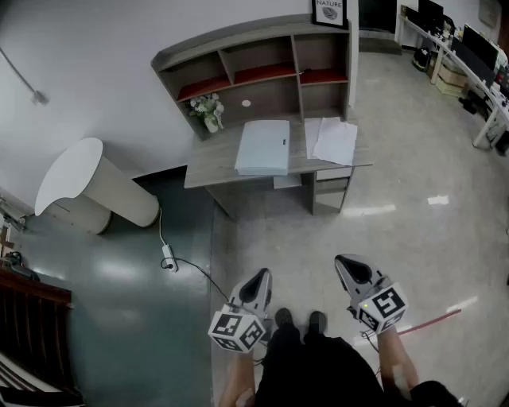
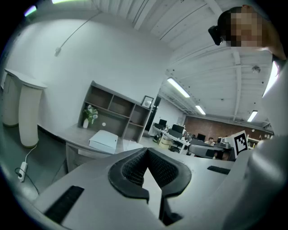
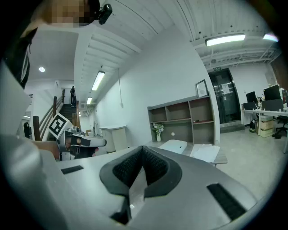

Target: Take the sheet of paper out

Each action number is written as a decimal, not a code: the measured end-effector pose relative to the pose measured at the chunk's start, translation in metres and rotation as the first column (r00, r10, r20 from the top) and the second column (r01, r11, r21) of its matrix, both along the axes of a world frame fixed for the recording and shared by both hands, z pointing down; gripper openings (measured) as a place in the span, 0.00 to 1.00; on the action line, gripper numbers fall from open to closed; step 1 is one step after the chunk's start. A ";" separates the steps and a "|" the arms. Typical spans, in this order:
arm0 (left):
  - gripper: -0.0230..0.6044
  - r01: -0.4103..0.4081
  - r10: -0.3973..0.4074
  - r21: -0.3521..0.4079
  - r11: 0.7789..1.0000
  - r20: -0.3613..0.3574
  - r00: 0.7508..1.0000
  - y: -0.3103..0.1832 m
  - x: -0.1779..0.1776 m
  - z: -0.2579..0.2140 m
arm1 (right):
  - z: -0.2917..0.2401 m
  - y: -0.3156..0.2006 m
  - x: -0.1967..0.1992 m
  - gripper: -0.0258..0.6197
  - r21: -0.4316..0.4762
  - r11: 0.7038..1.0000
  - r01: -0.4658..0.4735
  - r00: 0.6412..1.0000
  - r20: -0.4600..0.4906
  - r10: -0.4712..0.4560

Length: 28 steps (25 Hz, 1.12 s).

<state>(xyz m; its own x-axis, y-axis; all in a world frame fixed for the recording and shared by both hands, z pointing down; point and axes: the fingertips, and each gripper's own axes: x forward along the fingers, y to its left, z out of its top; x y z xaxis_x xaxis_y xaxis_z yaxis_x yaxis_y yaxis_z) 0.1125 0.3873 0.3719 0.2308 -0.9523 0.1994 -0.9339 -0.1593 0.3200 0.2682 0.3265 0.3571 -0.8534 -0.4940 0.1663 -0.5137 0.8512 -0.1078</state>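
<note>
Far ahead, a grey desk [image 1: 208, 168] with a shelf unit carries loose white sheets of paper [image 1: 334, 141] at its right end and a flat white box [image 1: 263, 147] in the middle. The same paper [image 3: 206, 152] and box [image 3: 173, 145] show in the right gripper view, and the box [image 2: 103, 140] also shows in the left gripper view. My left gripper [image 1: 261, 276] and right gripper [image 1: 343, 262] are held low in front of the person's feet, well short of the desk. Both are shut, with nothing between the pads [image 2: 135, 168] [image 3: 155, 167].
A small flower vase [image 1: 208, 111] stands at the desk's back left and a framed picture [image 1: 329, 12] on top of the shelves. A white rounded cabinet [image 1: 87, 187] stands left of the desk. A power strip with cable [image 1: 169, 258] lies on the floor. Office desks with monitors [image 1: 469, 56] are at the far right.
</note>
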 end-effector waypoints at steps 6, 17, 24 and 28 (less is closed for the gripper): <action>0.06 0.009 -0.009 -0.001 1.000 0.007 1.000 0.016 0.004 -0.003 | -0.006 0.015 0.004 0.06 0.010 1.000 0.011 1.000 0.014 -0.012; 0.06 0.061 -0.060 -0.031 0.998 0.015 0.998 0.035 -0.006 0.009 | 0.003 0.023 -0.005 0.06 -0.050 0.998 0.036 0.999 0.025 -0.035; 0.06 0.060 -0.059 -0.058 0.996 0.019 0.998 0.016 -0.036 0.021 | 0.015 0.005 -0.031 0.06 -0.034 0.999 0.031 0.998 -0.049 -0.033; 0.06 0.048 -0.046 -0.059 0.997 0.030 0.998 -0.012 -0.062 0.021 | 0.013 -0.010 -0.059 0.06 0.027 0.998 0.056 0.995 -0.088 -0.053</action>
<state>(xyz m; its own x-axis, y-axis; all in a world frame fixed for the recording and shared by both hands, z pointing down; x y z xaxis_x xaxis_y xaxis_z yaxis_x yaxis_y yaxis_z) 0.0506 0.3755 0.3929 0.1793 -0.9482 0.2624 -0.9488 -0.0961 0.3009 0.2095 0.3169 0.3703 -0.8621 -0.4527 0.2275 -0.4726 0.8804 -0.0390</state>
